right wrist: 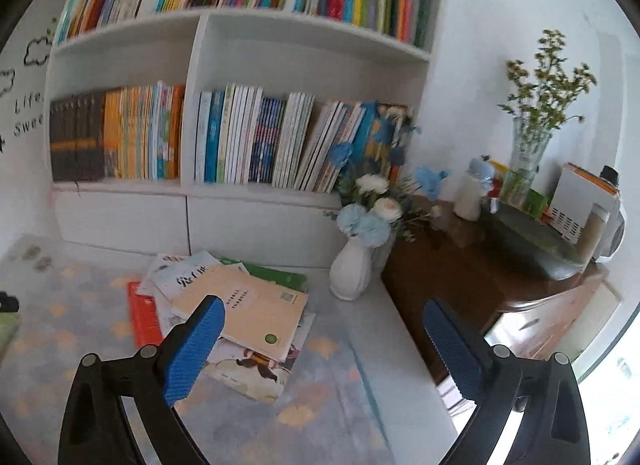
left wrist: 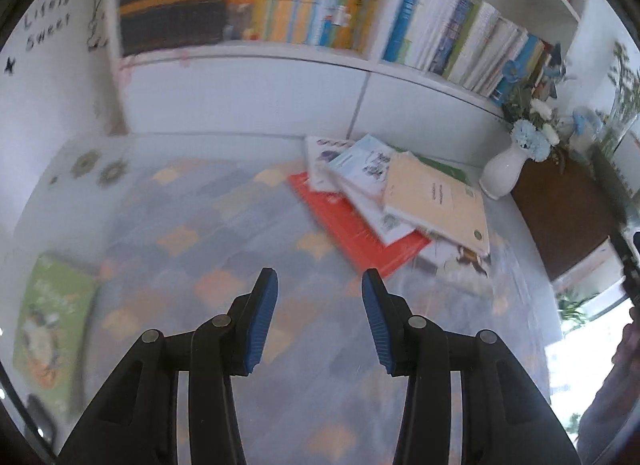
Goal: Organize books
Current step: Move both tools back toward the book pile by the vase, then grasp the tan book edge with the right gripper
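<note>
Above the patterned tabletop (left wrist: pixel 200 233), left tongs (left wrist: pixel 320 277) narrow and empty, right tongs (right wrist: pixel 324 313) wide, both angled downward.

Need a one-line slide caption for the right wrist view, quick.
Open right gripper above a messy book pile topped by a beige book, beside a white flower vase.

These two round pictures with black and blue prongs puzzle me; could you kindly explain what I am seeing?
Each picture comes from a fisheye camera on a hand-held gripper, looking along its two blue-padded fingers. One shows the left gripper, the other the right gripper; a person holds them. Both stand open and hold nothing. On the patterned tablecloth lies a loose pile of books, a cream book on top, beside a white vase. A green book lies apart. Behind stands a filled bookshelf.
</note>
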`<act>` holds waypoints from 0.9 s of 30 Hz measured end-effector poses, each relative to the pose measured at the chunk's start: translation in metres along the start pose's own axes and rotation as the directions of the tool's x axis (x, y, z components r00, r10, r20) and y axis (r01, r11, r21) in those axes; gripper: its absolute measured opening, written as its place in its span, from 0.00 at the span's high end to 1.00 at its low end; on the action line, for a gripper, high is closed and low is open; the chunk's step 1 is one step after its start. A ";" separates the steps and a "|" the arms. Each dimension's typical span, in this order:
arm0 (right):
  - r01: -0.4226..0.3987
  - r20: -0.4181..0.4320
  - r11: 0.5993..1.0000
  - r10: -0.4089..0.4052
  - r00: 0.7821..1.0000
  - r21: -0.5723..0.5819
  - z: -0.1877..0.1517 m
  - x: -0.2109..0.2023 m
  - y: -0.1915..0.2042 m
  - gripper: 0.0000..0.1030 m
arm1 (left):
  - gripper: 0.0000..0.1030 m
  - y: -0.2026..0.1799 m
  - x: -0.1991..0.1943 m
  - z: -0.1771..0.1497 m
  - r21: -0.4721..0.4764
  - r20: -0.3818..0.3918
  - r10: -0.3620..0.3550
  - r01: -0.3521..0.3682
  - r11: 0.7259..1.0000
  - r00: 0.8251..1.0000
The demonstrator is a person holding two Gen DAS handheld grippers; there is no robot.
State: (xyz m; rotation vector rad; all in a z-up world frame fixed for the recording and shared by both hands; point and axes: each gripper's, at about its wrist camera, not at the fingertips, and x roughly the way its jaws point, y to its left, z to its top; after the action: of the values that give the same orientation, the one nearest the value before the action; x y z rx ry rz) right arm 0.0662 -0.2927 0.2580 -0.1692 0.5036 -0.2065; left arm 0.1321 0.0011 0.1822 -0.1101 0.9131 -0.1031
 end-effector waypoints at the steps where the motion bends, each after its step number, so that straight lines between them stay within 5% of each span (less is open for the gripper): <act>1: 0.010 -0.002 1.000 -0.010 1.000 -0.006 -0.009 0.016 0.006 0.04 | 0.60 -0.013 0.008 0.000 0.022 0.012 0.013 -0.014 1.000 1.000; 6: -0.045 -0.080 0.999 0.043 0.996 -0.021 -0.054 0.086 0.028 0.04 | 0.59 -0.078 0.054 -0.002 0.165 0.000 -0.010 0.010 0.986 1.000; 10: -0.090 -0.161 0.995 0.082 0.984 -0.040 -0.081 0.130 0.048 0.04 | 0.58 -0.092 0.096 -0.001 0.163 -0.063 0.018 -0.008 0.987 0.998; 13: -0.159 -0.229 0.986 0.168 0.959 0.058 -0.099 0.162 0.053 0.04 | 0.58 -0.091 0.126 -0.001 0.108 -0.114 0.020 -0.008 0.994 0.993; 17: -0.217 -0.272 0.908 0.324 0.906 0.359 -0.125 0.197 0.035 0.08 | 0.58 -0.087 0.157 0.003 0.035 -0.107 0.047 -0.043 0.998 0.993; 21: -0.192 -0.268 0.842 0.363 0.892 0.504 -0.139 0.218 0.016 0.10 | 0.58 -0.088 0.169 0.020 -0.015 -0.010 0.054 -0.054 0.998 0.999; 27: -0.229 -0.194 0.731 0.444 0.874 0.643 -0.148 0.231 -0.008 0.10 | 0.57 -0.086 0.196 0.044 -0.100 0.037 0.034 -0.030 0.994 0.999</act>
State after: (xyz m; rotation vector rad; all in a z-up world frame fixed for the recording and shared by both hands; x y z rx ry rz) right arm 0.1896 -0.3712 0.0258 0.6061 0.7780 -0.0198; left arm 0.2823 -0.1086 0.0669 -0.1898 0.8807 -0.0255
